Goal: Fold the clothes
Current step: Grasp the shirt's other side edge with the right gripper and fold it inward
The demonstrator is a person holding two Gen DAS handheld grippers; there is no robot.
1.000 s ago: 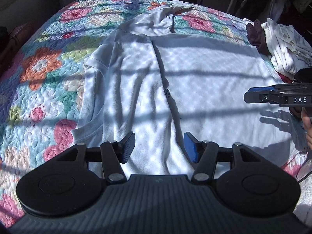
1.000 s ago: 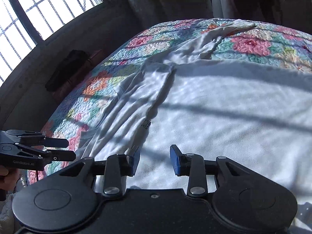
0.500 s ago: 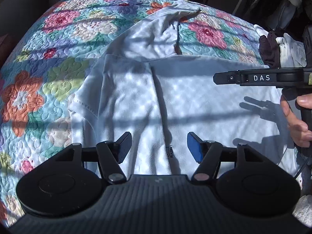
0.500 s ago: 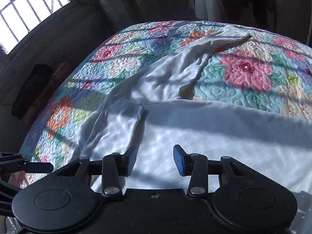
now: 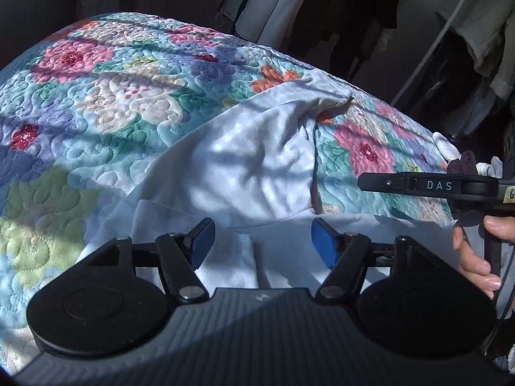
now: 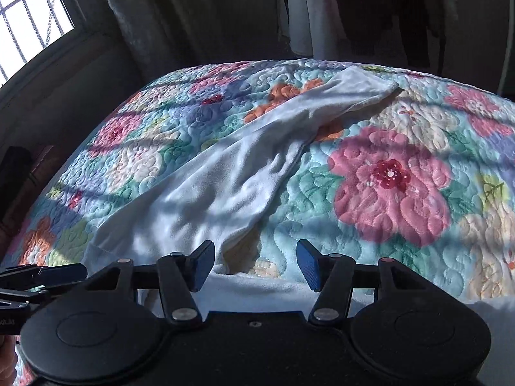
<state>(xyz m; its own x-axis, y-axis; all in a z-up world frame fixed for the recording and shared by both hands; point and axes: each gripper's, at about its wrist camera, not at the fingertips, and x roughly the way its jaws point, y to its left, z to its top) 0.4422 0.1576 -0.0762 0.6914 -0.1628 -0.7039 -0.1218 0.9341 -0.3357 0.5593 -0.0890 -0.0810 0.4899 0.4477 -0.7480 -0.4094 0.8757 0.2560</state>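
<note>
On floral quilted bedspread (image 6: 389, 177): pale white long-sleeved shirt (image 5: 251, 173), sleeve (image 6: 244, 173) stretched away. Above shirt's near edge: left gripper (image 5: 262, 244) and right gripper (image 6: 256, 265), jaws spread, grasping nothing.

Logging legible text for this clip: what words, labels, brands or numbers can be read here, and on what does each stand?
"DAS": white letters on the side of the right gripper, seen in the left wrist view.
"6": partial handwritten mark on a pale sticker further back on that gripper, cut off by the frame edge.
Pale lettering on the left gripper body at the right wrist view's left edge: too small and cropped to read.
Nothing legible on the white shirt or floral quilt.
</note>
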